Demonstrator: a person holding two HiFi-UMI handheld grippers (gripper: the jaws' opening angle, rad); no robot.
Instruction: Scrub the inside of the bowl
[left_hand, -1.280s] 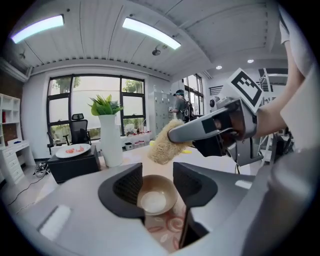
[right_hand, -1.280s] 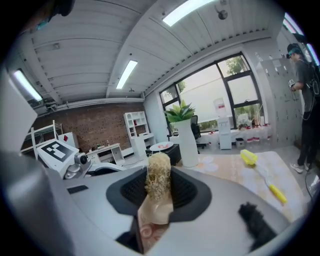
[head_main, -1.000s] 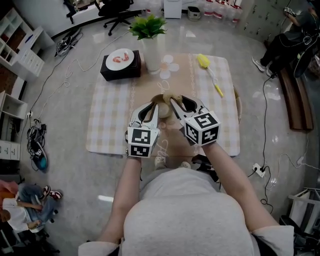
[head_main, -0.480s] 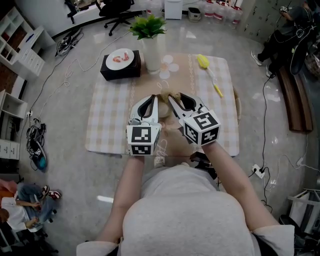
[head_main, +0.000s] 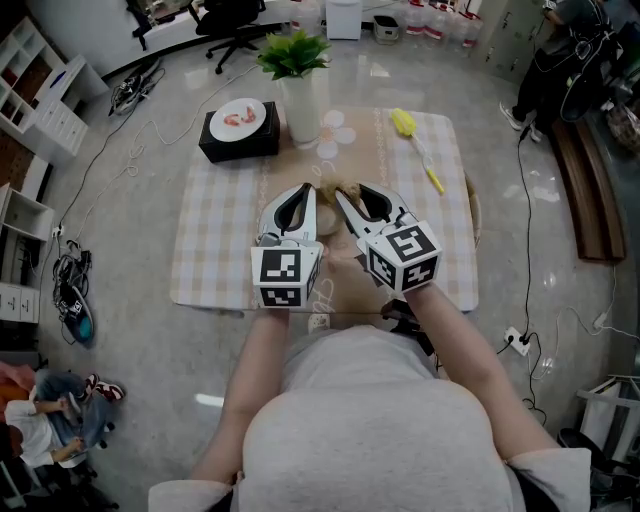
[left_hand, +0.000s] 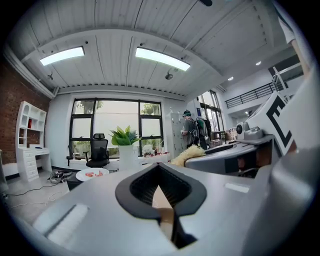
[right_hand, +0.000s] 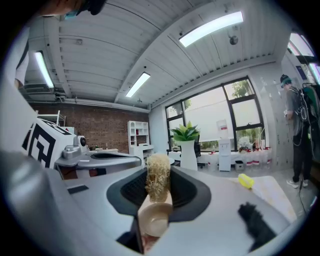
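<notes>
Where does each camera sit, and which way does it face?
Head view: on the person's head, steeply down at the table; shows torso, forearms, left hand-held gripper, right hand-held gripper.
Left gripper view: on the left one, level toward the windows; jaws shut on the bowl.
Right gripper view: on the right one, level; jaws grip the scrub brush.
Shared: all three show the potted plant.

grey glossy floor (head_main: 130, 340) | brick wall (left_hand: 9, 120) | black-framed windows (left_hand: 110, 125) | white shelves (head_main: 40, 100) | ceiling light strips (left_hand: 162, 58) lit

tablecloth (head_main: 215, 230): beige-white check | bowl (head_main: 327, 218): beige | scrubber (right_hand: 158, 175): tan | brush (head_main: 405, 122): yellow | plant (head_main: 295, 50): green
</notes>
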